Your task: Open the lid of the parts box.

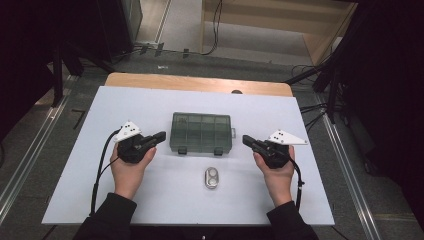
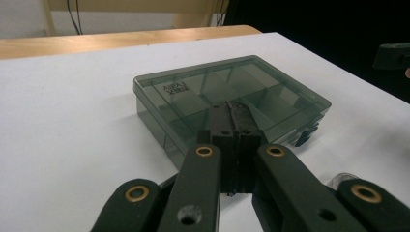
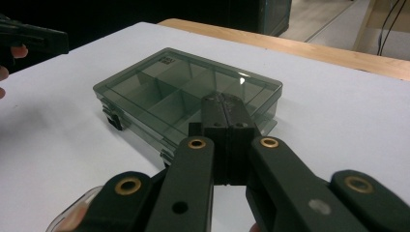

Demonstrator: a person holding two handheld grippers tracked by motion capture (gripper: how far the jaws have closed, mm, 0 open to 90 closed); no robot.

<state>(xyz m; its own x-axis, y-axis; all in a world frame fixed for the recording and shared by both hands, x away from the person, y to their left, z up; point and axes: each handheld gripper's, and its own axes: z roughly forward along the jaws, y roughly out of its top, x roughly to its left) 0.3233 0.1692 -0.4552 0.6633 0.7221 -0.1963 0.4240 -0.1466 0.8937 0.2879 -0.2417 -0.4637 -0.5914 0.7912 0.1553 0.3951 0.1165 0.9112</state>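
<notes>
The box point(image 1: 201, 132) lies on the table point(image 1: 75, 170) between the left gripper point(image 1: 159, 136) and right gripper point(image 1: 246, 140); a small case point(image 1: 212, 178) lies before it.

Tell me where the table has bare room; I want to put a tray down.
Wide bare strips of table lie left of the left gripper and beyond the organizer box. It is crowded between the grippers, around the box and the small metal case.

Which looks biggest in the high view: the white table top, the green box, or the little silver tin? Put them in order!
1. white table top
2. green box
3. little silver tin

The gaps are plain, so no ties.
</notes>
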